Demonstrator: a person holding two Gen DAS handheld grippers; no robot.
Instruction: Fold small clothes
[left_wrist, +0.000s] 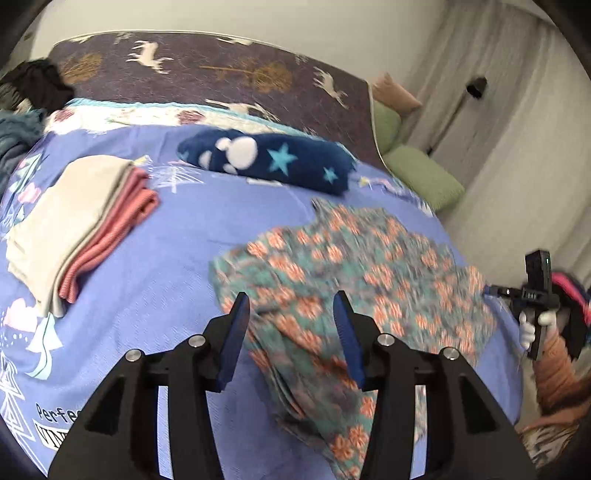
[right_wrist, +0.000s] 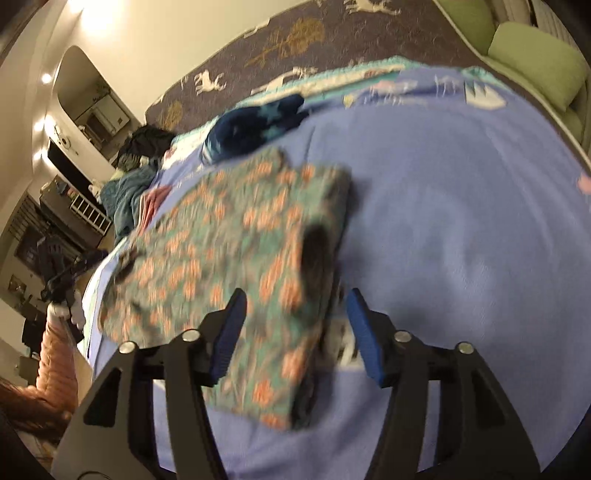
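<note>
A teal cotton garment printed with orange flowers (left_wrist: 347, 266) is lying spread and partly folded on the periwinkle-blue printed bedspread (left_wrist: 155, 280), its cloth soft and rumpled, one long strip trailing toward the near edge of the bed. The left gripper (left_wrist: 291, 332), black with ribbed blue pads, is hovering over that strip with its jaws standing apart, gripping nothing. In the right wrist view the right gripper (right_wrist: 295, 332) is likewise hanging open above the garment's near corner, where a darker lining is showing along the folded edge; its pads are pressing on no cloth.

To the left, two folded pieces are sitting in one neat stack: a beige knit piece (left_wrist: 62, 225) on top of a pink ribbed one (left_wrist: 122, 225). Beyond them a navy fleece roll with white paw prints and turquoise stars (left_wrist: 266, 158) is lying across the bed. A brown blanket with white deer (left_wrist: 221, 70) is covering the far end, a dark heap of clothes (left_wrist: 33, 88) is sitting at the left corner, and two green cushions (left_wrist: 421, 177) are resting beside the bed.
</note>
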